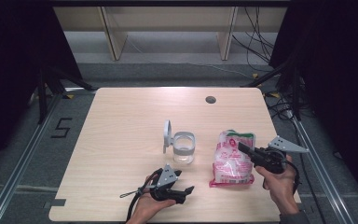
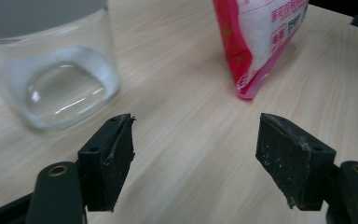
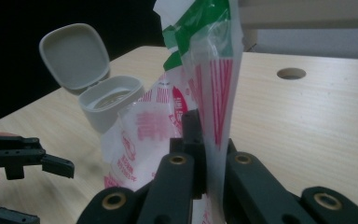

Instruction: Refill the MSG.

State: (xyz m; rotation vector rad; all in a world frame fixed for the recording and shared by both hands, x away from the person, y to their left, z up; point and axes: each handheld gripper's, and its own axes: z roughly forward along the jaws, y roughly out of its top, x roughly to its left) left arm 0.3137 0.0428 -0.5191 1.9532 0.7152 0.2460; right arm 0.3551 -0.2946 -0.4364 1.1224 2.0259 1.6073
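A pink-and-white plastic bag (image 1: pixel 230 161) with a green top lies right of centre on the wooden table (image 1: pixel 121 121). My right gripper (image 1: pixel 241 146) is shut on the bag's upper part. In the right gripper view the film of the bag (image 3: pixel 214 79) stands pinched between the jaws of my right gripper (image 3: pixel 205 140). A clear jar (image 1: pixel 184 148) with its grey flip lid (image 1: pixel 167 135) open stands just left of the bag. My left gripper (image 1: pixel 184 181) sits near the front edge, below the jar, open and holding nothing. Beyond my left gripper (image 2: pixel 196 135) are the jar (image 2: pixel 51 84) and the bag's corner (image 2: pixel 256 56).
A round cable hole (image 1: pixel 210 99) sits near the table's far edge. Rails run along the floor on both sides, with a "5" mark (image 1: pixel 61 127) on the left. Cables (image 1: pixel 261 51) and wooden shelf legs (image 1: pixel 114 37) lie beyond the table.
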